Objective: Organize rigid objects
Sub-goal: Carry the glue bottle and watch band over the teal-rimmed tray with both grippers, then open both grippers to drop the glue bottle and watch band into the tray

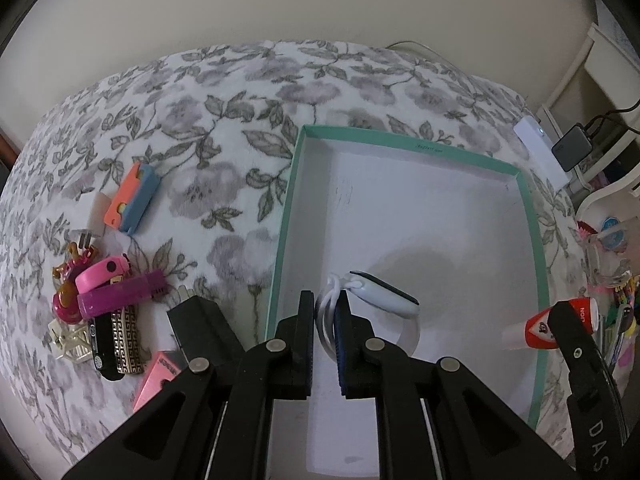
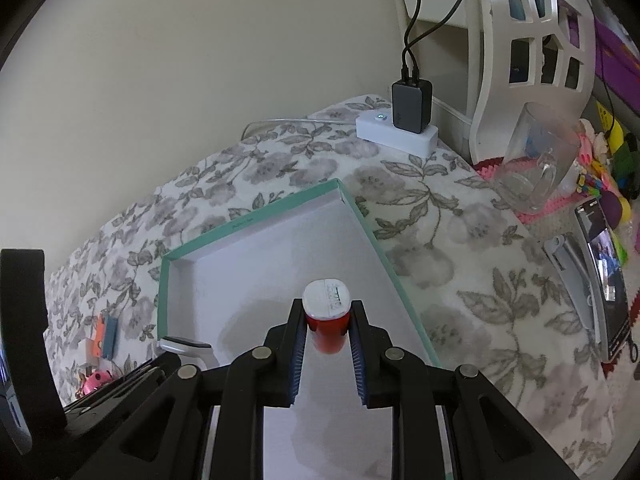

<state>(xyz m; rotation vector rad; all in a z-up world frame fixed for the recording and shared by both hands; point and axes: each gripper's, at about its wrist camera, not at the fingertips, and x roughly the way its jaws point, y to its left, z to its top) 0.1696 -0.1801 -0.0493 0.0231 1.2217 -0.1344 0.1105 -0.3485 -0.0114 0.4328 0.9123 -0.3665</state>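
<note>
A teal-rimmed white box lies on the floral cloth; it also shows in the right wrist view. My left gripper is shut on the white strap of a white smartwatch, held over the box's near left part. My right gripper is shut on a small red and white bottle above the box; that bottle shows in the left wrist view at the box's right rim. The watch shows at lower left in the right wrist view.
Left of the box lie an orange and blue case, a pink band, a purple stick, a black and gold patterned case and a pink box. A power strip with charger, a glass mug and a phone are on the right.
</note>
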